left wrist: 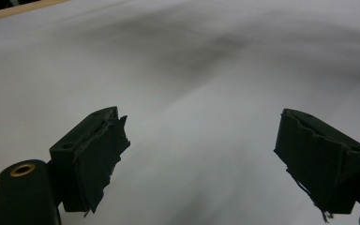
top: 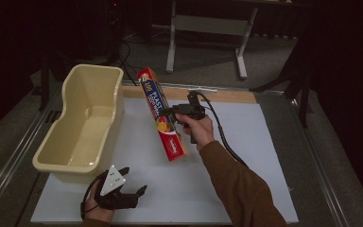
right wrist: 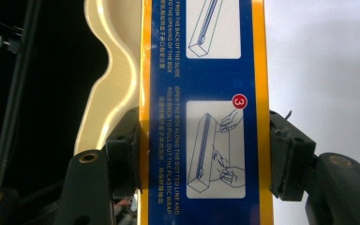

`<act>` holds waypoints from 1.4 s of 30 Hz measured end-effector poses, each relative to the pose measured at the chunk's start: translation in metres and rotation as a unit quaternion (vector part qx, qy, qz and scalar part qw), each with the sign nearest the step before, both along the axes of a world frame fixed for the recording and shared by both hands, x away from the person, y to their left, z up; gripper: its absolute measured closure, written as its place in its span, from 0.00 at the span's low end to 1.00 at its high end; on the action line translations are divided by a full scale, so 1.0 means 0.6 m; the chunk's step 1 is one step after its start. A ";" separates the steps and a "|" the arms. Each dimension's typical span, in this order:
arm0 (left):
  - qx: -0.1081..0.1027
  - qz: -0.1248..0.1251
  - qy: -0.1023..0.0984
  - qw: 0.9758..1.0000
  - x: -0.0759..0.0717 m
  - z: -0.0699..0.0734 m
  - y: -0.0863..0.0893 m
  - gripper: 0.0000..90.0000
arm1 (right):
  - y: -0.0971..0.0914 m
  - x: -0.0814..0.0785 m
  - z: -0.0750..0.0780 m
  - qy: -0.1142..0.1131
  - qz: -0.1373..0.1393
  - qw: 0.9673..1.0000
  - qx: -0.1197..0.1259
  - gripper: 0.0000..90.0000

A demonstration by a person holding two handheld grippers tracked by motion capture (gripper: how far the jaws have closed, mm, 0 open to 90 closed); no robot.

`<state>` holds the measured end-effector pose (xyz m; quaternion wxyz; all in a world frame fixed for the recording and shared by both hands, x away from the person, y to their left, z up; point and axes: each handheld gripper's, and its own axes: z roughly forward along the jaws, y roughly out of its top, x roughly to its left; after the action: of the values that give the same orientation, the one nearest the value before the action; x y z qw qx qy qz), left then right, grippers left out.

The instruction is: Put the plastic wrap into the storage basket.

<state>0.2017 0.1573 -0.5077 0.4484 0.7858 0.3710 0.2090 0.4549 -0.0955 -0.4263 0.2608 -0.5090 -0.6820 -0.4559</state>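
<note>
A long plastic-wrap box (top: 162, 113), red and blue with yellow edges, hangs tilted above the white table mat (top: 246, 189). My right gripper (top: 170, 111) is shut on its middle, and the box (right wrist: 201, 93) fills the gap between the two black pads (right wrist: 286, 154) in the right gripper view. A cream plastic tub (top: 82, 125) stands at the left of the mat, just left of the box. My left gripper (top: 133, 181) rests low near the mat's front edge, right of the tub's near corner. Its jaws stand wide open over bare mat, its pads (left wrist: 98, 154) holding nothing.
A black cable (top: 222, 135) trails from the right gripper along the brown sleeve (top: 238, 182). A wooden strip (top: 217, 94) borders the mat's far edge. Beyond it a grey table frame (top: 208, 28) stands on the floor. Metal rails run along both sides of the table.
</note>
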 end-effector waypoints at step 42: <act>0.006 -0.008 -0.002 1.000 -0.002 -0.002 -0.008 0.17 | 0.126 -0.033 0.075 0.010 -0.011 0.994 0.109 0.44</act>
<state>0.2004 0.1524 -0.5090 0.4456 0.7911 0.3630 0.2093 0.4354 -0.0197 -0.3813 0.3165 -0.4896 -0.6199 -0.5252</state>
